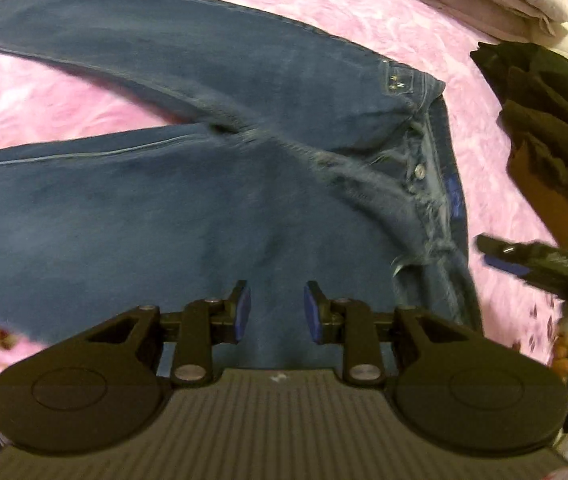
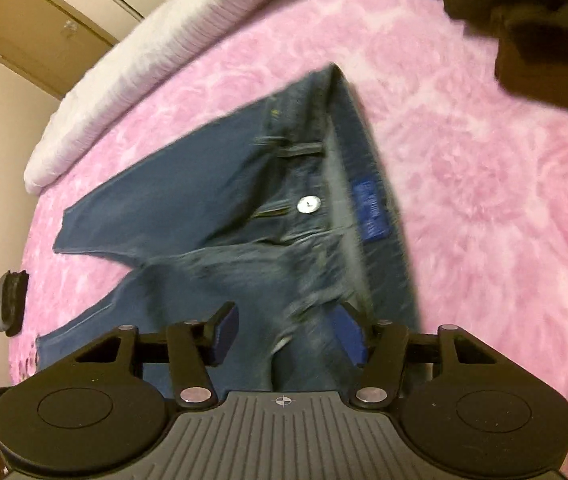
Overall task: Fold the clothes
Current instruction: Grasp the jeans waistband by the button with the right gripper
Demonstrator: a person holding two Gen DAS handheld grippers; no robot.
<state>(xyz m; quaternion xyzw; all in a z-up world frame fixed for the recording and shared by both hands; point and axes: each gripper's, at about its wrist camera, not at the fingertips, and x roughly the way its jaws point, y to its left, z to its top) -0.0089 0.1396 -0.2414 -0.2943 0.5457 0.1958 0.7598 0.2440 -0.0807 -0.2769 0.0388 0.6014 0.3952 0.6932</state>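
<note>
One pair of jeans [image 1: 187, 184] is laid flat on the pink blanket [image 1: 484, 168], legs spread apart and waistband unfastened — no fold is seen yet. The left gripper [image 1: 277, 312] is held above the nearer leg with jaws parted and nothing between them; the right gripper [image 2: 288, 334] is poised over the waistband, likewise released and empty. A dark garment [image 1: 544, 120] is left unfolded beside it — most of the work is judged to remain.
</note>
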